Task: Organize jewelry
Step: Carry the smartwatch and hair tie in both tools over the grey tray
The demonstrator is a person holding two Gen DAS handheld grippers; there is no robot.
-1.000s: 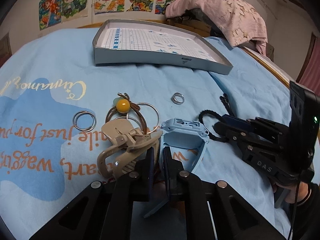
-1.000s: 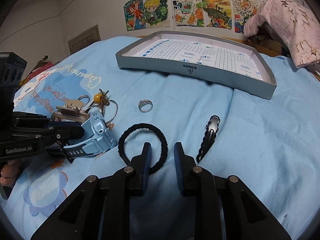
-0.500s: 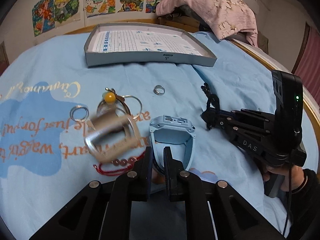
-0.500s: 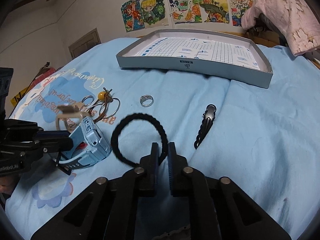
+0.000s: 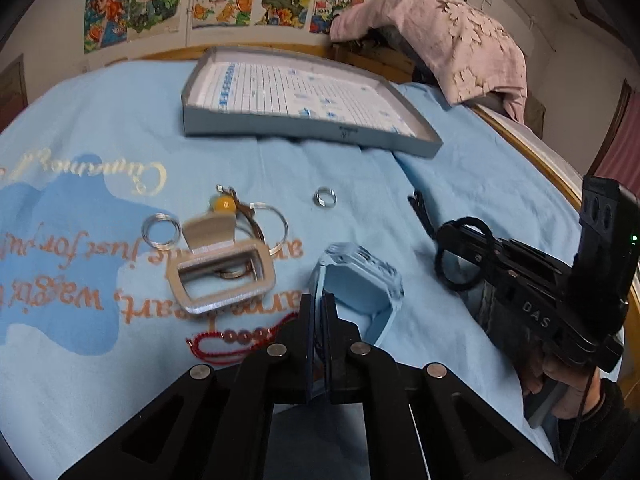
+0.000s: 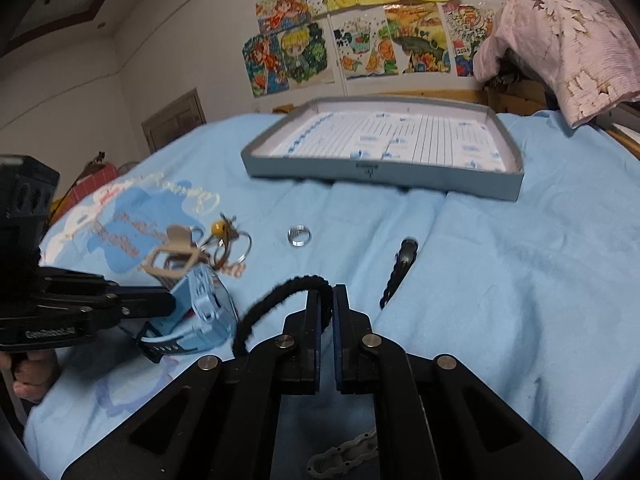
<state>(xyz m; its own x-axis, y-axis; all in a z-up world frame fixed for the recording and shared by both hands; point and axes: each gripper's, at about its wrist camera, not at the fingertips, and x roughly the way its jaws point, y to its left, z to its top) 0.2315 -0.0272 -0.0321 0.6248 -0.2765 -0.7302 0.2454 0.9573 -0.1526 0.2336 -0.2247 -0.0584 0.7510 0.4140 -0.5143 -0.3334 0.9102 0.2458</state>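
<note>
Two grippers work over our blue bedsheet (image 6: 500,280), and most free space lies to the right of the jewelry, where the sheet is bare up to the wooden bed edge (image 5: 560,176). Our left gripper (image 5: 318,304) is clamped on the strap of a light blue watch (image 5: 360,276). Our right gripper (image 6: 327,300) pinches a black hair tie (image 6: 276,300); its jaws have just been closing on it. Far ahead sits the shallow grey tray (image 6: 380,170), with open sheet before it. Between tray and grippers lie a silver ring (image 6: 299,236) and a black hair clip (image 6: 400,268). Crowding the left are a beige claw clip (image 5: 224,272), key rings (image 5: 160,230), a yellow bead (image 5: 223,203) and a red bracelet (image 5: 236,338). Drawings (image 6: 360,40) cover the wall; a pink cloth (image 6: 560,48) hangs at right.
</note>
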